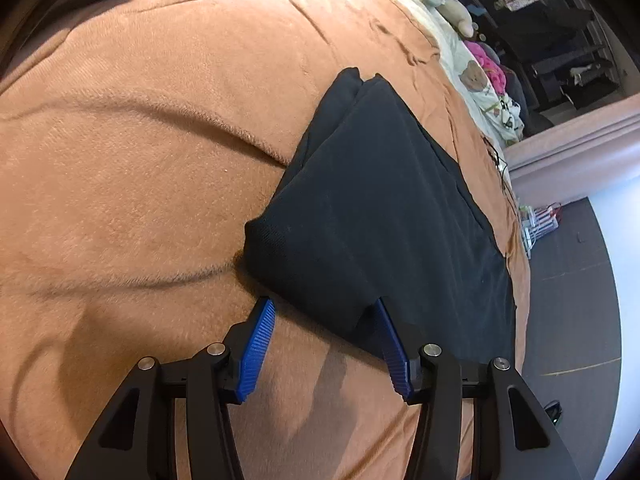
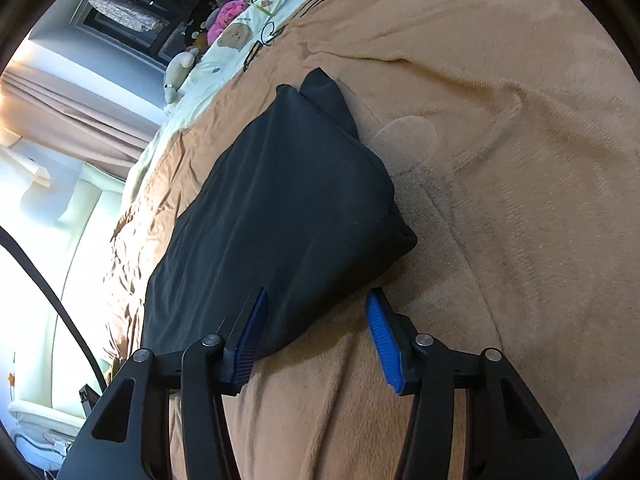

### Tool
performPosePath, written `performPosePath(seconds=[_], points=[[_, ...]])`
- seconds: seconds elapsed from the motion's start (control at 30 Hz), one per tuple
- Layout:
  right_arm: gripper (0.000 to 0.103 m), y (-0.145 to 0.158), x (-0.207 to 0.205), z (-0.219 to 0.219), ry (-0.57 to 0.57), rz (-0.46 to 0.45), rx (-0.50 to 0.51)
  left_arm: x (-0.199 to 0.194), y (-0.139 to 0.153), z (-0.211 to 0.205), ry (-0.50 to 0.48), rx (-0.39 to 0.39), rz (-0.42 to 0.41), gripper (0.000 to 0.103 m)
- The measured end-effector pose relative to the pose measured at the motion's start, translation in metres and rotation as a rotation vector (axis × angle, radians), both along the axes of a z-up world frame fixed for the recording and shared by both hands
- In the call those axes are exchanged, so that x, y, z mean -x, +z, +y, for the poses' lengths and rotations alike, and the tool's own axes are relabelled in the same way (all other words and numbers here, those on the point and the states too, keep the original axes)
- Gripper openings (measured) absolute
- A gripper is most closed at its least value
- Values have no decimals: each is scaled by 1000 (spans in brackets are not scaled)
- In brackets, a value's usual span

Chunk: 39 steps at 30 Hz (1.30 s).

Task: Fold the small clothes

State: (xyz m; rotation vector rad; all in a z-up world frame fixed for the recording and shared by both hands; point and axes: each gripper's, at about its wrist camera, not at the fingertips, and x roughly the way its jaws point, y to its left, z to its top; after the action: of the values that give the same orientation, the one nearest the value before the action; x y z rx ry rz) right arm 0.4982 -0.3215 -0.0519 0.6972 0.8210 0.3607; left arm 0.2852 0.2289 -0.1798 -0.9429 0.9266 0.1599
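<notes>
- Left gripper (image 1: 325, 309), seen from the left wrist, stands half open astride the near corner of the black garment (image 1: 384, 216), which lies partly folded on the tan blanket (image 1: 140, 184); neither pad visibly pinches cloth.
- Right gripper (image 2: 316, 300), seen from the right wrist, straddles the opposite near corner likewise, unclamped. Better to catch every layer at both corners before lifting, I judge.

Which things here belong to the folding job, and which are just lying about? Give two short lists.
Job: black garment; left hand-held gripper; right hand-held gripper; brown blanket it lies on.

Lying about: plush toy; pink fabric; bear-print sheet; curtain.
</notes>
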Motion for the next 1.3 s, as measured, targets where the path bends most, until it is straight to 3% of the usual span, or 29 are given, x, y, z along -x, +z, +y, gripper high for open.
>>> performPosePath(seconds=[0.3,0.43,0.5,0.6,1.03,1.3], points=[[47,-10,-10,2,-39,6,-56,-2,-5,17,98,26,-14,44],[31,-13,-11,6,-62,13,-59,1,-7,21,126,30,-24,28],[18,-12,-12,8,-63,12,-66,3,-6,22,130,35,-44,22],[9,-7,-11,9,-55,3,-61,8,2,21,126,19,-72,15],[6,29,14,18,-39,-72,-52,23,61,24,120,-36,-153,11],[6,30,40,9,-6,-99,-53,61,73,27,116,-37,-179,11]])
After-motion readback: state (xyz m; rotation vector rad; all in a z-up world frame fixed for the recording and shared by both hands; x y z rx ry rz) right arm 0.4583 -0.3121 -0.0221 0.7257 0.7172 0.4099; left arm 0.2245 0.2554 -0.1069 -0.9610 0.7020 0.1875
